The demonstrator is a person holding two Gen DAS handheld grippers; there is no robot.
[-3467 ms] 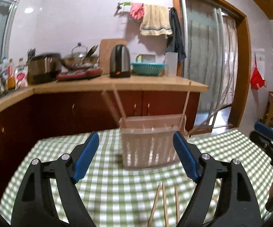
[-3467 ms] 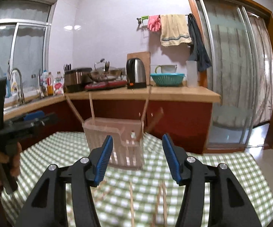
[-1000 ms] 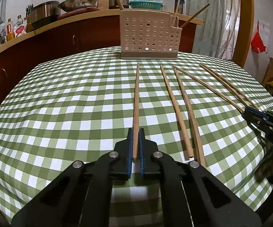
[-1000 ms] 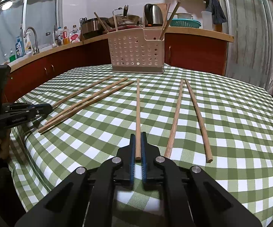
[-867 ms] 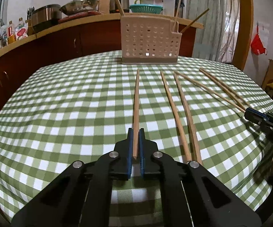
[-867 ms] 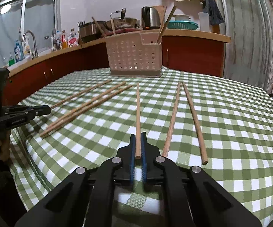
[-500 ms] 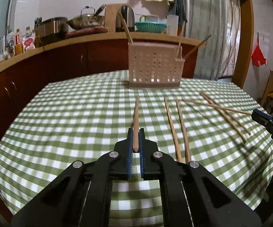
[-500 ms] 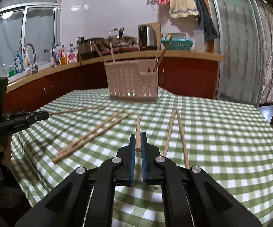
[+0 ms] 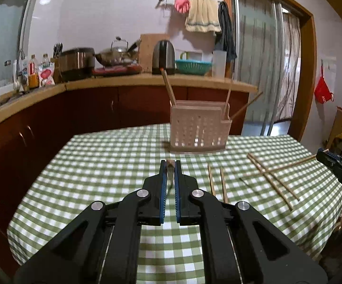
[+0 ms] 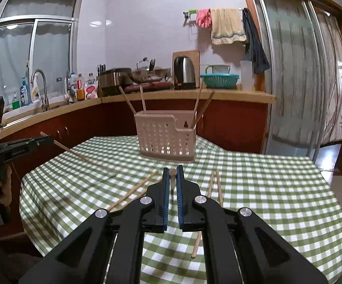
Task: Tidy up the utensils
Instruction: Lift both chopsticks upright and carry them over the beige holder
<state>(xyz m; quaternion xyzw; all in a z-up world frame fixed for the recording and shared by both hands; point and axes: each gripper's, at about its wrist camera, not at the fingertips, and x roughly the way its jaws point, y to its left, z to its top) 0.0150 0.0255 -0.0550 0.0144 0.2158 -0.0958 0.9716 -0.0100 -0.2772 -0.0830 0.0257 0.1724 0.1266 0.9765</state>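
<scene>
Each hand-held gripper is clamped on the near end of one wooden chopstick and holds it clear of the green-checked tablecloth (image 9: 104,165). In the left wrist view the left gripper (image 9: 170,165) has its blue pads closed on the left-held chopstick (image 9: 170,164), which is seen end-on, pointing toward the beige perforated utensil caddy (image 9: 198,127) at the far edge of the table. In the right wrist view the right gripper (image 10: 173,172) is closed the same way on the right-held chopstick (image 10: 172,172), also aimed at the caddy. The caddy already holds several upright chopsticks (image 10: 142,101) that lean outward over its rim.

The loose chopsticks (image 9: 217,183) lie on the cloth on the near side of the caddy, some parallel, some crossed.

The grips look risky: each stick is pinched at its very end, so its long free length could swing or droop between the pads. If either one twists, its tip may catch the caddy's rim or a side hole instead of dropping into a compartment, and a push there could shove or tip the light caddy. The leaning sticks could also block an incoming tip. With both hands converging on one small opening, the two held sticks or grippers could knock together.
</scene>
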